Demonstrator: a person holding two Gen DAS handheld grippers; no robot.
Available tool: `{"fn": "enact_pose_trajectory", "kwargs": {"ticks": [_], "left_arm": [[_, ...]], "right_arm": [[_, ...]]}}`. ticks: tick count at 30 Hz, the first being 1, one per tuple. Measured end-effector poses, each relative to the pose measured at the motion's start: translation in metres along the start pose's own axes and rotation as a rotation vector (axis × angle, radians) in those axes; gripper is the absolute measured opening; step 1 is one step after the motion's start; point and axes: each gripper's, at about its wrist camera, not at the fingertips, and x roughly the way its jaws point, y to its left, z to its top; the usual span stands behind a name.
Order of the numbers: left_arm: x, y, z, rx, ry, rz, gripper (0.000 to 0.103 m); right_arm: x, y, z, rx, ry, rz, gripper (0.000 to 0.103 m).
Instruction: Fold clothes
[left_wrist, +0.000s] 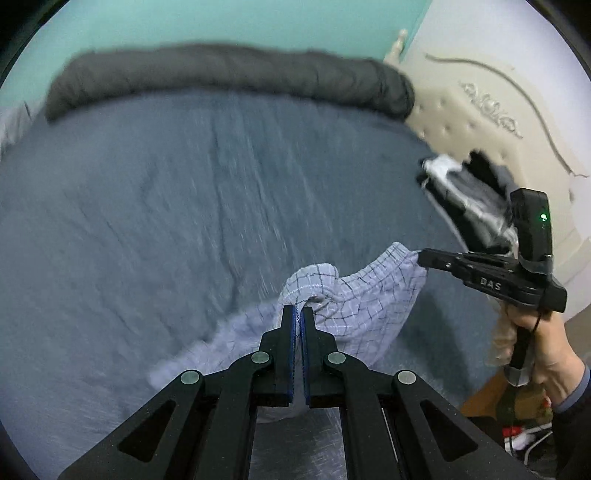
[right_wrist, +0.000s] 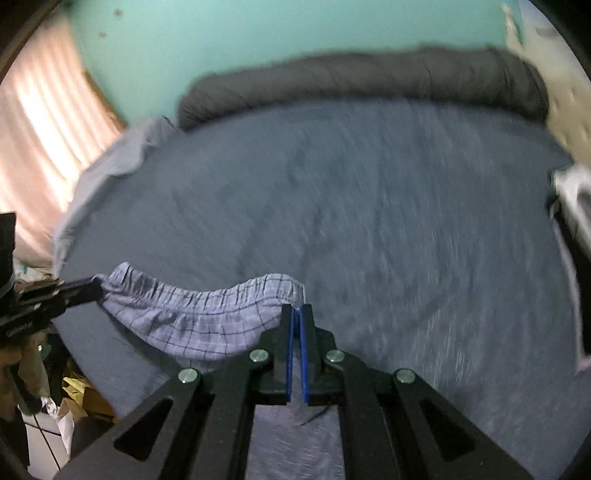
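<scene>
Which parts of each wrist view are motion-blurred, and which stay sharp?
Left wrist view: the bed sheet is streaked, the left gripper sharp. Right wrist view: sheet and rolled blanket smeared, the right gripper and checked shorts fairly crisp.

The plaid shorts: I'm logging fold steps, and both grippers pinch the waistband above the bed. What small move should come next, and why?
Probably lower both hands together to lay the plaid shorts flat on the bed. The left gripper and right gripper are shut on opposite ends of the elastic waistband, the fabric sags between them, and the sheet ahead is bare.
</scene>
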Motion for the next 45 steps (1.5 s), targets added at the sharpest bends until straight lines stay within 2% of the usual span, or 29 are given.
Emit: {"fn": "enact_pose_trajectory", "kwargs": {"ticks": [4,7,8,9,11,14,17,23,24,26,27,28,32,35,36,37,38,40,42,45], "left_arm": [[0.058,0.001,-0.021,-0.029,0.074,-0.043,0.003],[0.080,0.001,-0.034,-0.030,0.106,-0.057,0.009],[0.083,0.002,-0.036,-0.033,0.108,-0.061,0.017],[0.085,0.004,-0.039,-0.039,0.105,-0.063,0.031],[0.080,0.012,-0.043,-0.062,0.089,-0.085,0.041],[0.064,0.028,-0.040,-0.089,0.049,-0.086,0.041],[0.051,0.046,-0.030,-0.106,0.019,-0.040,0.041],[0.058,0.066,-0.022,-0.093,0.040,0.036,0.041],[0.060,0.067,-0.022,-0.092,0.048,0.039,0.041],[0.065,0.067,-0.023,-0.086,0.057,0.042,0.041],[0.067,0.065,-0.025,-0.080,0.060,0.044,0.041],[0.068,0.064,-0.027,-0.074,0.063,0.045,0.041],[0.076,0.059,-0.035,-0.043,0.084,0.053,0.041],[0.082,0.058,-0.039,-0.026,0.096,0.062,0.041],[0.083,0.058,-0.040,-0.023,0.098,0.061,0.041],[0.085,0.058,-0.040,-0.017,0.102,0.065,0.041],[0.088,0.058,-0.040,-0.011,0.106,0.071,0.040],[0.091,0.060,-0.040,-0.002,0.112,0.078,0.032],[0.094,0.063,-0.039,0.000,0.119,0.076,0.014],[0.092,0.070,-0.037,-0.023,0.123,0.058,0.005]], "right_arm": [[0.044,-0.036,-0.023,0.024,0.084,-0.062,0.003],[0.058,-0.055,-0.027,0.023,0.111,-0.089,0.003],[0.062,-0.060,-0.030,0.019,0.120,-0.092,0.003],[0.066,-0.064,-0.033,0.008,0.132,-0.098,0.003],[0.071,-0.066,-0.039,-0.023,0.156,-0.113,0.003],[0.074,-0.071,-0.047,-0.028,0.168,-0.101,0.003],[0.073,-0.072,-0.052,-0.022,0.168,-0.086,0.003],[0.058,-0.080,-0.043,0.090,0.109,-0.070,0.004],[0.056,-0.080,-0.040,0.114,0.096,-0.063,0.006],[0.055,-0.079,-0.035,0.148,0.089,-0.048,0.023],[0.058,-0.076,-0.034,0.157,0.099,-0.036,0.039],[0.063,-0.074,-0.033,0.158,0.110,-0.037,0.048],[0.085,-0.060,-0.031,0.136,0.169,-0.054,0.048],[0.097,-0.058,-0.034,0.127,0.194,-0.081,0.048],[0.098,-0.058,-0.036,0.119,0.197,-0.090,0.043],[0.099,-0.056,-0.037,0.106,0.196,-0.092,0.032],[0.099,-0.055,-0.038,0.086,0.201,-0.095,0.028],[0.099,-0.052,-0.040,0.048,0.211,-0.103,0.017],[0.098,-0.051,-0.043,0.019,0.219,-0.113,0.004],[0.089,-0.054,-0.043,0.013,0.189,-0.111,0.002]]}}
